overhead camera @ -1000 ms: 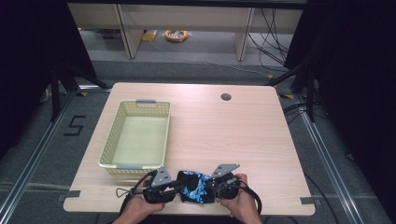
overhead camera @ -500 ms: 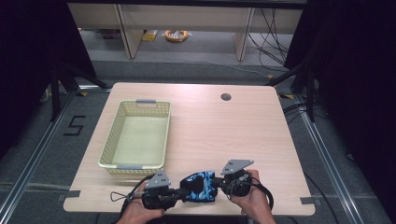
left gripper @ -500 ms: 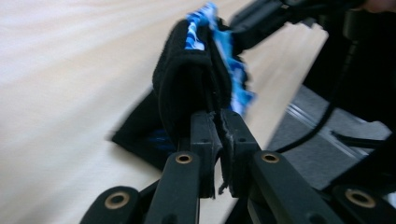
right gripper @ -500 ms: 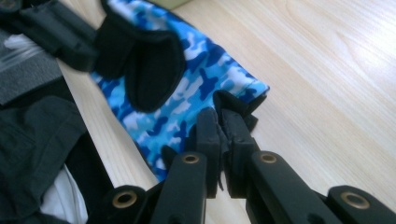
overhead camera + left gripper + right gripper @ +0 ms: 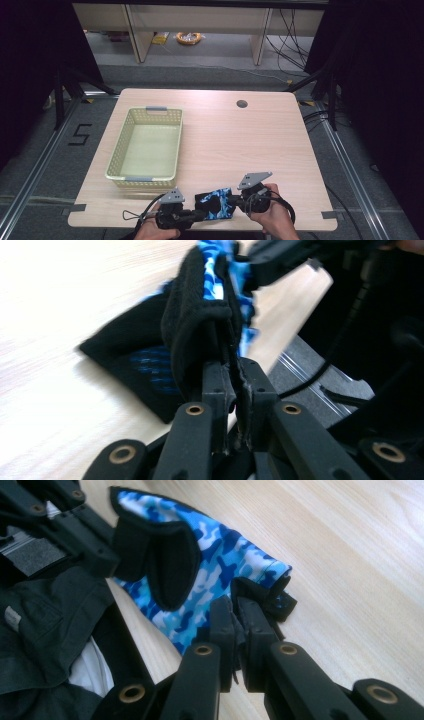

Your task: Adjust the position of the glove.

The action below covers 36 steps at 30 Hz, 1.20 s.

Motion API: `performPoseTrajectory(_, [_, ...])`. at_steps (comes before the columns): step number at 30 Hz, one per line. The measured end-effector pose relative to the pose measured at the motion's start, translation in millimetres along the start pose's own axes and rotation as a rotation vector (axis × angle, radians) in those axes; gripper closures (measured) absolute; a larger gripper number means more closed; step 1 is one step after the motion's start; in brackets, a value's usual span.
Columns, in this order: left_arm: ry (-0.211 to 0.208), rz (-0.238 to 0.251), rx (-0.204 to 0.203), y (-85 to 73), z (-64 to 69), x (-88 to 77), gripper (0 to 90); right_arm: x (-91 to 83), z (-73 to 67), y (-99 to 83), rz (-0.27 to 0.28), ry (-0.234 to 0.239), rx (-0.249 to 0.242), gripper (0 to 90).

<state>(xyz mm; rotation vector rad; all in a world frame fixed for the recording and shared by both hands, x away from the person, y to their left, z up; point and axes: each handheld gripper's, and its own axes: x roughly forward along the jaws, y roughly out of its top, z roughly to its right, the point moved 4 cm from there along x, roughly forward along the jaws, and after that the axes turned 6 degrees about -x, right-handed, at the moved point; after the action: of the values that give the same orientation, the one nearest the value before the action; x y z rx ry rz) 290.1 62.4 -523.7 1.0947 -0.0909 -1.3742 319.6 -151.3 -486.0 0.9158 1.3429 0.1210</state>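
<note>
I start at the left, where the yellow mesh basket (image 5: 145, 147) stands on the table (image 5: 260, 145), its floor bare, with nothing placed in it.

Next, near the front edge, the left gripper (image 5: 197, 216) is clenched on the black cuff end of the blue camouflage sock (image 5: 216, 204). In the left gripper view the jaws pinch a fold of black knit (image 5: 200, 335), with no gap between pads and cloth. Its jaws have just been shifting slightly on that fold, easing back a touch after a squeeze, yet the cloth sits firmly between them.

Further right, the right gripper (image 5: 239, 202) is clamped on the sock's other end; the right gripper view shows the black trimmed edge (image 5: 272, 600) caught between the jaws, the patterned body (image 5: 220, 560) stretched away towards the other gripper.

Compared with a second ago, the right hand (image 5: 272, 212) sits higher and further right, and the sock now spans between the two grippers, partly raised off the wood rather than bunched flat.

My judgement: both grips are secure and the sock is lifted for carrying. The basket, well apart to the left and rear, looks the likely destination; that transfer is not yet begun.
</note>
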Motion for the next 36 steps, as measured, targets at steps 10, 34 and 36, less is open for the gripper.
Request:
performPoseTrajectory(10, [0.040, -0.015, -0.011, -1.0, -13.8, 8.7, 75.5, 23.8, 10.8, -15.6, -0.092, -0.009, 0.068, 82.5])
performPoseTrajectory(34, [0.016, 0.003, -0.033, 6.9, -14.8, 3.7, 70.7, 3.8, 1.1, -20.1, -0.033, 0.022, 0.108, 85.6])
performPoseTrajectory(36, [0.029, 0.009, -0.035, 7.7, -15.8, 3.6, 67.5, 8.9, 2.4, -23.5, -0.053, 0.000, 0.133, 81.8])
